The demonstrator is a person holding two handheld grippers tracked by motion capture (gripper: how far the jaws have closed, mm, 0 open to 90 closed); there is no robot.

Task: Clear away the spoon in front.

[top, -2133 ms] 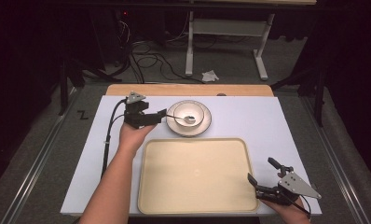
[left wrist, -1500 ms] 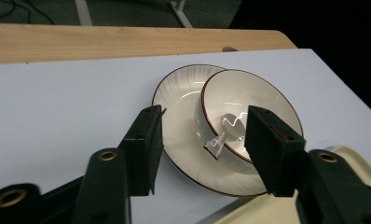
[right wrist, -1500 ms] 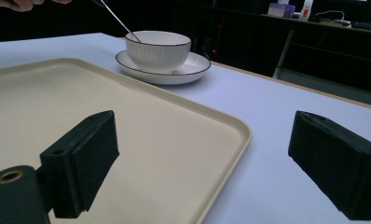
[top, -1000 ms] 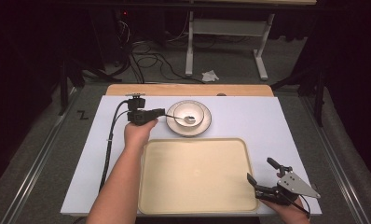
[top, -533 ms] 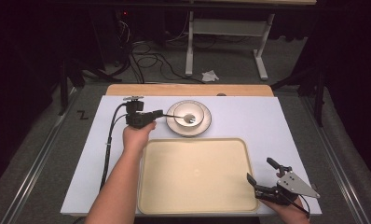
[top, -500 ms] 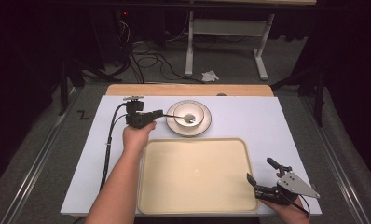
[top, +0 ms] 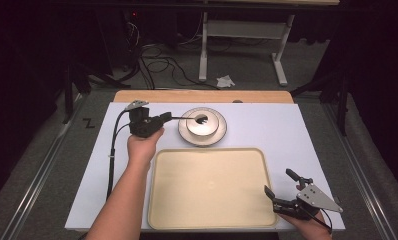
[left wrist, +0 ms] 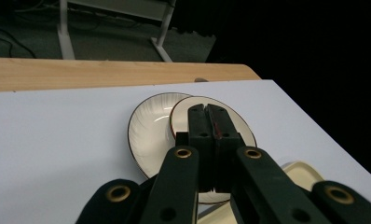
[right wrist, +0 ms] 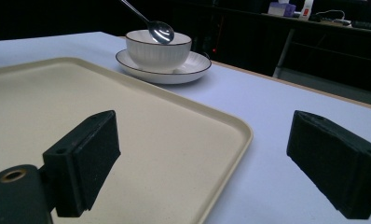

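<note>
Steel glints in the right gripper view: a spoon (right wrist: 159, 31) hangs tilted with its shiny oval head just above the rim of a bowl (right wrist: 158, 50), its thin handle running up and left out of frame. From the high view the same spoon (top: 187, 119) reads as a dark thin line, handle pinched at the tips of the left gripper (top: 163, 119), head over the bowl (top: 202, 125). The left gripper view hides the spoon behind its own jaws, which are pressed flat together (left wrist: 207, 122), so the grip itself cannot be seen there; the high view shows the handle coming straight out of those closed tips.

The bowl is white, ribbed on the outside, with a thin dark rim, and it stands on a matching saucer (right wrist: 193, 69). Its depth and ribbing come out in the right gripper view; from above, bowl and saucer (top: 220, 135) look like nested rings.

Just in front of the saucer lies a cream tray (top: 207, 190) on the pale blue table (top: 267, 125). The right gripper (top: 279, 192) rests at the tray's near right corner, and its own view shows the jaws (right wrist: 197, 168) standing wide apart with nothing between them.
</note>
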